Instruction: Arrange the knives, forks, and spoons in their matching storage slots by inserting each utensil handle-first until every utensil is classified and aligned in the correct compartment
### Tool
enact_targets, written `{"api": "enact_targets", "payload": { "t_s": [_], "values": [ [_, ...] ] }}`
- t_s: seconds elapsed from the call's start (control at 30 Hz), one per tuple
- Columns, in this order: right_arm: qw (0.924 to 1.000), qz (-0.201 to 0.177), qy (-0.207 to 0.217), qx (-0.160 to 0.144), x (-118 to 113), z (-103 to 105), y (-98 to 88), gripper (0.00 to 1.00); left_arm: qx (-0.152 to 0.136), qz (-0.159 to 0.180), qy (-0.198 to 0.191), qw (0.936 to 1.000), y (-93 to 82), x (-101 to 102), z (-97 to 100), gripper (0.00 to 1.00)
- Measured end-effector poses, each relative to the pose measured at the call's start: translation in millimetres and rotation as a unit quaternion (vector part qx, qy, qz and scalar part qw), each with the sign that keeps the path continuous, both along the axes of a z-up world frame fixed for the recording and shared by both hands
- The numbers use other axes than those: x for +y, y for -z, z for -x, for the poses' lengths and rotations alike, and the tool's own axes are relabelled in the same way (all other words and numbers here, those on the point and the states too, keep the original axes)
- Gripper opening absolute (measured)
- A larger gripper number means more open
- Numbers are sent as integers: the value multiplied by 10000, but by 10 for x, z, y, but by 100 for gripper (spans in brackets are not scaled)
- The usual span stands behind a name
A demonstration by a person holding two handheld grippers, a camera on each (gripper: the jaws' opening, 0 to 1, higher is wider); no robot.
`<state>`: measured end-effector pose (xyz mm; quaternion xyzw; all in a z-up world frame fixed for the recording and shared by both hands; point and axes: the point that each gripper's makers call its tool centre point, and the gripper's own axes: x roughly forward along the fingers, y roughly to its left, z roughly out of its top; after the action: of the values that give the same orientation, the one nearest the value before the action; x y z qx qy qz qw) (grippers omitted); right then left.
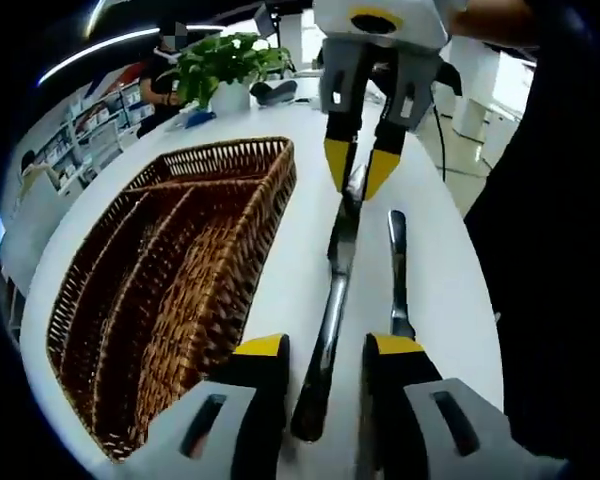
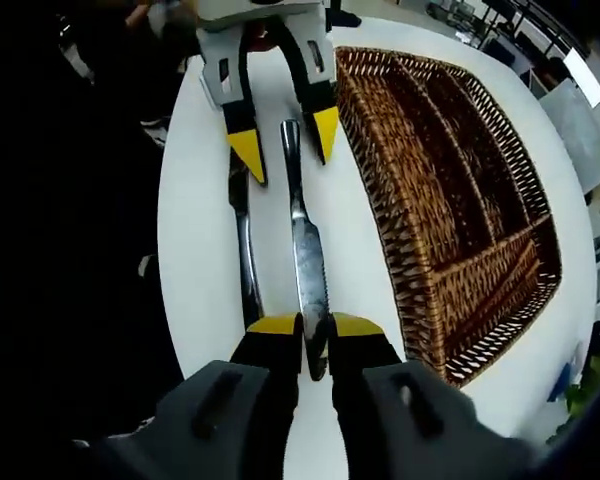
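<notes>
Knife: the knife (image 2: 307, 262) lies on the white table (image 2: 205, 220), running up the centre of the right gripper view, its serrated blade end toward the bottom of the frame and its handle toward the top.
Right gripper: the right gripper (image 2: 314, 327), bottom centre, has its jaws closed to a narrow gap on the blade end, apparently so the handle stays free to go in first.
Left gripper: the left gripper (image 1: 324, 346), bottom centre of the left gripper view, stands with jaws apart, straddling the handle end; contact cannot be confirmed. Judged a steadying or hand-over position.
Second utensil: a second utensil (image 2: 244, 250) lies just beside the knife, parallel; its type cannot be told.
Basket: the wicker basket (image 1: 242, 240), left of centre in the left gripper view, has long slots and one cross slot, with no utensils visible inside.
Surroundings: a potted plant (image 1: 223, 62) stands at upper left, beyond the basket.
Progress: judged early; sorting not yet begun.
</notes>
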<state>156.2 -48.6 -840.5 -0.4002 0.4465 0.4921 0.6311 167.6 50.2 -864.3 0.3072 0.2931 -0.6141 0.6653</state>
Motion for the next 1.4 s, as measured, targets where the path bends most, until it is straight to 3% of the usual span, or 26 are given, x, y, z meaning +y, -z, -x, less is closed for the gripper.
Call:
{"api": "enact_targets", "payload": {
  "t_s": [0.03,0.2,0.37,0.4,0.53,0.77,1.1,1.23,1.4],
  "values": [
    [10000,7,4,1,2,-2,-4,9,-129,-96,148,9998,24,6,-2,29],
    [10000,54,-8,-16,9,-5,-26,9,-58,-130,289,9995,47,-4,21,24],
    [10000,62,-15,-18,19,3,-43,8,-318,-287,735,9964,42,-61,63,15],
    [10000,64,-13,-14,17,1,-45,8,-474,-291,843,9949,34,-84,26,12],
    [10000,69,-13,-20,14,1,-45,8,-383,-410,773,9954,14,-74,30,12],
    [9998,15,-94,-150,14,-34,-68,9,-566,-555,603,9950,2,-54,-18,8],
    [9994,-248,-159,-202,-8,-39,-77,11,-518,-459,618,9957,-144,-50,-8,6],
    [9985,-409,-149,-319,30,-63,-98,22,-531,-482,663,9952,-150,-47,26,5],
    [9935,-1011,162,-507,123,-135,-280,45,-469,-479,647,9957,-188,-40,61,5]
  ]
}}
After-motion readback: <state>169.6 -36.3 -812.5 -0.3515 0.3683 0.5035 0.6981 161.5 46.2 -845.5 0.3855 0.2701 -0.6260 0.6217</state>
